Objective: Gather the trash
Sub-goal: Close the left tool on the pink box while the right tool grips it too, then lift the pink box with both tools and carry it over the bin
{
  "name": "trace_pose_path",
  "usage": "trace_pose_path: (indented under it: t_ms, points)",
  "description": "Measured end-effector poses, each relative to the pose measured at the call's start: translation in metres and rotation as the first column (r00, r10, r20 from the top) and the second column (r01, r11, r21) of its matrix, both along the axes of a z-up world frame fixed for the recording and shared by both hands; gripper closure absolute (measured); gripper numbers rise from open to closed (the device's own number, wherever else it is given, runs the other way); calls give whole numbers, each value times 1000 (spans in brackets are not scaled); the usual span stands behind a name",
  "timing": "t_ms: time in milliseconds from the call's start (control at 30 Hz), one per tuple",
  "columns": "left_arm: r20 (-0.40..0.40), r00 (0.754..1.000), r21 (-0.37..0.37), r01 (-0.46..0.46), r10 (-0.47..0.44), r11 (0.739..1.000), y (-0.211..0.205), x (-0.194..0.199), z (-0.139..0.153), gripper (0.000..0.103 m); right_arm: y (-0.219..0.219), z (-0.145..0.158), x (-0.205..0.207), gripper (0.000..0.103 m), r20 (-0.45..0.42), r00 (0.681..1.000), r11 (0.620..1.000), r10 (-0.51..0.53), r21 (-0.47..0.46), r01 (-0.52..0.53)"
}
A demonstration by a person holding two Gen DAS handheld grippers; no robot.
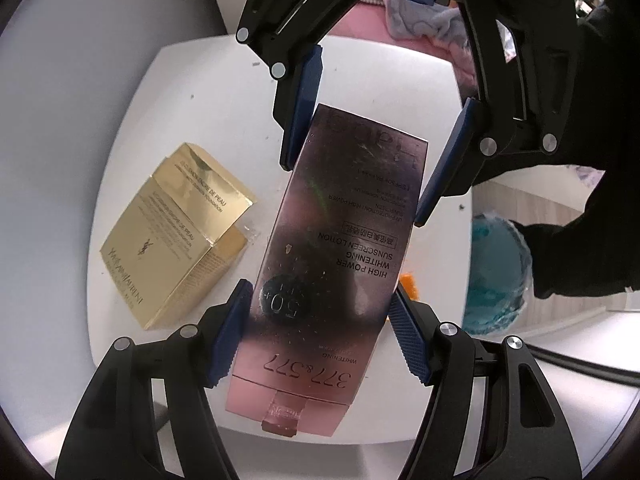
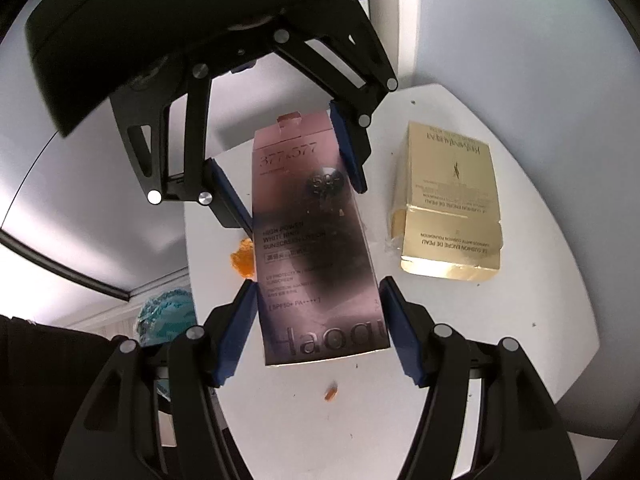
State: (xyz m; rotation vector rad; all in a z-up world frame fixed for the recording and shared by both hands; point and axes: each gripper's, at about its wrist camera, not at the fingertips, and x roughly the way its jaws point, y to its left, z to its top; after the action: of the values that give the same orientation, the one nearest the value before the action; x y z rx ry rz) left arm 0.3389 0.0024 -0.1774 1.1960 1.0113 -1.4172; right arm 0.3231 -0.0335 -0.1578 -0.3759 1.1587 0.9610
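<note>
A long pink sunscreen box [image 1: 332, 248] hangs just above the white table [image 1: 200, 100], held at both ends. My left gripper [image 1: 320, 332] is shut on the end printed 377, its blue pads pressing both long edges. My right gripper [image 1: 354, 192] comes in from the opposite side and is shut on the other end. In the right wrist view the same pink box [image 2: 312, 240] sits between my right gripper [image 2: 320, 328] pads, with the left gripper [image 2: 300, 204] clamped on its far end. A gold box [image 1: 176, 236] lies on the table beside it, untouched.
The gold box [image 2: 452, 200] has an open flap. Orange scraps [image 2: 244, 258] lie near the table [image 2: 520, 340] edge, with a smaller crumb [image 2: 331, 393] closer in. A bin with a teal bag [image 1: 496, 276] stands below the table's side. A person's black sleeve [image 1: 580, 240] is at the right.
</note>
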Motion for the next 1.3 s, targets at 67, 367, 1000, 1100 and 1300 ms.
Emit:
trace_pose_path:
  t_ms: [67, 367, 1000, 1100, 1300]
  points:
    - [7, 1000, -4, -13, 13, 1000, 0, -4, 6, 38, 1, 6, -3, 43, 8, 1000, 1000, 19, -3, -19]
    - [33, 993, -23, -113, 113, 993, 12, -27, 30, 39, 8, 28, -32, 43, 48, 991, 992, 127, -13, -126]
    - [16, 916, -49, -400, 401, 915, 66, -152, 25, 39, 61, 26, -119, 43, 6, 898, 898, 439, -12, -439]
    - [9, 894, -47, -447, 448, 893, 77, -173, 13, 39, 75, 14, -131, 43, -12, 866, 866, 499, -20, -499]
    - [-14, 832, -46, -554, 554, 831, 99, -215, -16, 40, 102, -18, -155, 43, -43, 790, 789, 612, -33, -613]
